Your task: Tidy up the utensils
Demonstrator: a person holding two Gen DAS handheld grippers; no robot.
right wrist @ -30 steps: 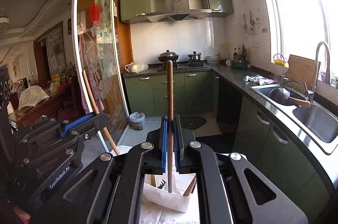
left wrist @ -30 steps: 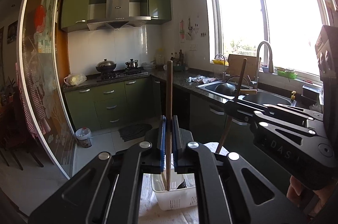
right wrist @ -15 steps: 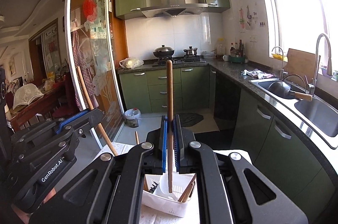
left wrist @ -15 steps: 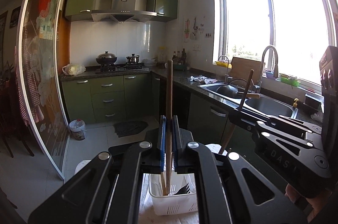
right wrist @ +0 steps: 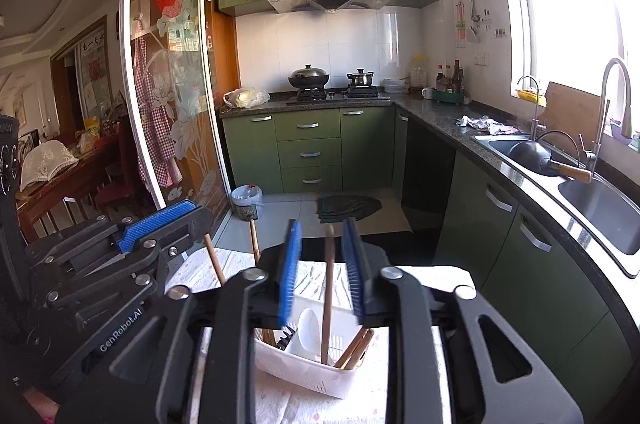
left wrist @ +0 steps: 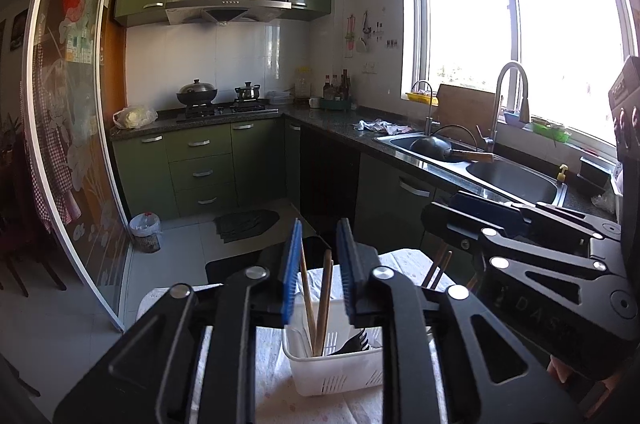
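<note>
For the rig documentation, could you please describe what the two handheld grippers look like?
Both the left gripper and right gripper are matte black linkage frames with silver rivets and jaws lined with ribbed blue pads. White lettering reads "GenRobot.AI" on the left one's side and "DAS" on the right's.

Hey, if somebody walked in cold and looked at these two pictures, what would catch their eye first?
Probably the open left gripper filling the foreground, blue pads apart, with wooden sticks standing loose between them in a white basket on the cloth-covered table. The right gripper is open the same way around a dark wooden handle in that basket. Behind, the bright window over the sink stands out against green cabinets.
</note>
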